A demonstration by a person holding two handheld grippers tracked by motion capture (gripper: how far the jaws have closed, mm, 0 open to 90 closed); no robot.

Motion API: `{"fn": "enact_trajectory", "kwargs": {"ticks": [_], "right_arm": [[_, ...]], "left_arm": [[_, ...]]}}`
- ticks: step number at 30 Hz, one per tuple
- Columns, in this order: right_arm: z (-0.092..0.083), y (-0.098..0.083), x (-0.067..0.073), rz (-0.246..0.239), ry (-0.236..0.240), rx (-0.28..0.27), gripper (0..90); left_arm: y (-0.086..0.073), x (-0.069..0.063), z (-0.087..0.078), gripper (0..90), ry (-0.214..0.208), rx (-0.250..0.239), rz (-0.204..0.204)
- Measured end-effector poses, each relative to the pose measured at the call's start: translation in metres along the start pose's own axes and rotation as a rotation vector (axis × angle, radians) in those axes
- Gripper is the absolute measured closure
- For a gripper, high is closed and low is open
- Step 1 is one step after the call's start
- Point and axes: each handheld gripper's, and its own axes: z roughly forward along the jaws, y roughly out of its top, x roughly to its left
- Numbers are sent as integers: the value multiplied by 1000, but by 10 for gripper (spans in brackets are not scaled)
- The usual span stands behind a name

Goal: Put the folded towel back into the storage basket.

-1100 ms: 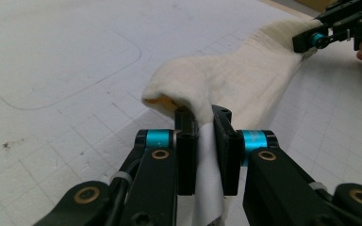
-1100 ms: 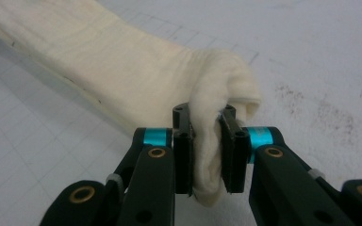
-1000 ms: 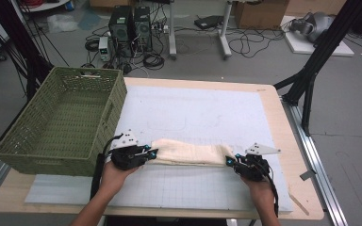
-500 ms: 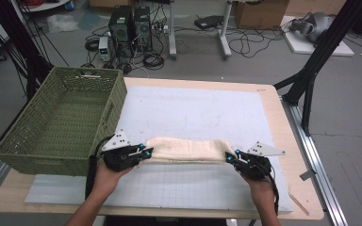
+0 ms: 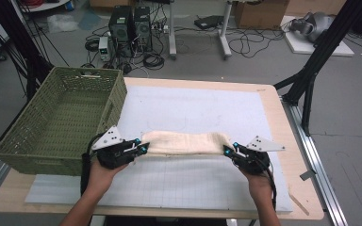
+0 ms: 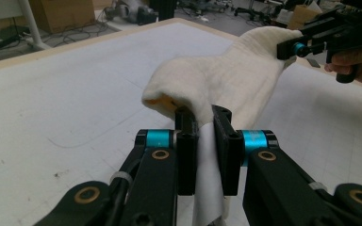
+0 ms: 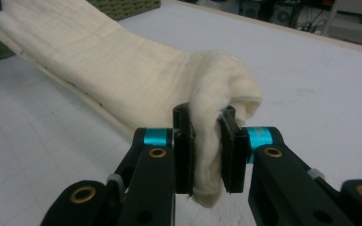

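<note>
a cream towel point(image 5: 185, 142), soft and nubbly, folded into a long thick band, hangs stretched between the two tongs just above the front half of the counter point(image 5: 283, 122). the left tongs point(image 5: 140, 149) are clamped on its left end, the cloth bunched between the black jaws; the right tongs point(image 5: 227, 150) are clamped on the right end, where the fabric bulges in a rounded wad. under it lies a pale mat point(image 5: 193, 108) with a faint grid, on a light wooden top. to the left, at the counter's edge, sits a rectangular olive-green woven basket point(image 5: 33, 141) with stiff latticed walls.
</note>
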Motion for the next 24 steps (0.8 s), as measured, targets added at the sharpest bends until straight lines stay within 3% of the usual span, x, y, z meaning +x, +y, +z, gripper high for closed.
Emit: {"fn": "enact_trajectory", "kwargs": {"ticks": [17,21,24], "right_arm": [[19,45,-5,-45,30,-35,786],[26,64,-4,-72,36,-43,787],[32,76,-3,-83,39,-49,787]], "left_arm": [[17,4,-26,812,43,-82,37],[21,6,-34,812,57,-108,37],[24,8,-41,812,51,-144,12]]}}
